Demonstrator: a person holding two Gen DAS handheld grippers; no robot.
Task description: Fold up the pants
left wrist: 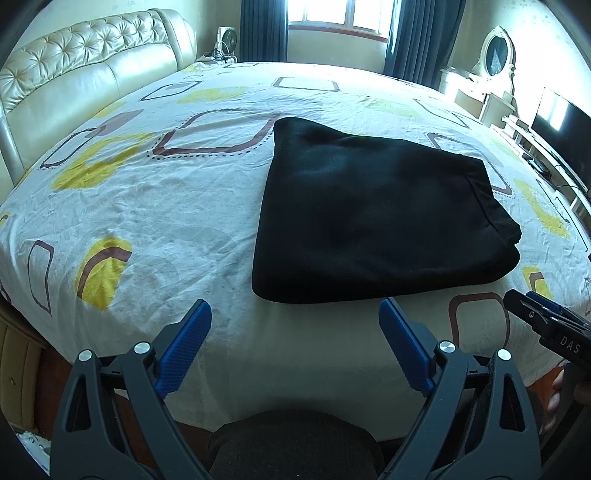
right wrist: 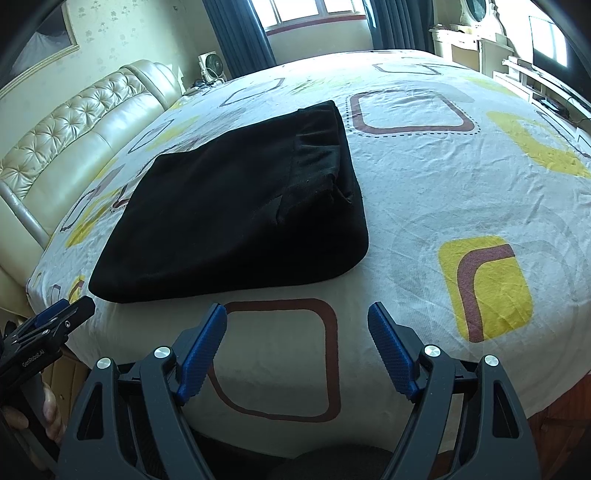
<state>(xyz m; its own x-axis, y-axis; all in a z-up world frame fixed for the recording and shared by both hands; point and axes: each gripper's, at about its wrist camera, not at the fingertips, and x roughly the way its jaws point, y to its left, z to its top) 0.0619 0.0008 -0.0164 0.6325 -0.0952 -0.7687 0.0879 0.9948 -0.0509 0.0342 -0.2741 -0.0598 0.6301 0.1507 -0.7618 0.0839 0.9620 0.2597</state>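
Grippers first, nearest the lenses: left gripper (left wrist: pixel 295 317) w/ ribbed blue pads on black plastic arms, jaws spread wide, nothing between them. Right gripper (right wrist: pixel 297 319) same build, also wide open & empty. Both hang over the near edge of the bed (left wrist: pixel 155 206), clear of the cloth. Each shows in the other's view, at the frame's side.

Sheet (right wrist: pixel 424 184) is thin, lightly creased cotton, off-white w/ rounded-square prints in yellow & maroon. Bare strip of it between pads & garment.

Pants (left wrist: pixel 373 210) lie just beyond that strip: black, soft, matte knit, folded into a thick, roughly rectangular bundle w/ rounded corners. Long axis runs away from the near edge, angled toward the far side. Gathered band & layered fold edges sit on its right side (right wrist: pixel 325 147); near edge is a smooth fold.

Open sheet all round the bundle: wide to the left toward the tufted cream headboard (left wrist: pixel 85 70), wide to the right too. Farther: window w/ dark curtains (left wrist: pixel 264 29).
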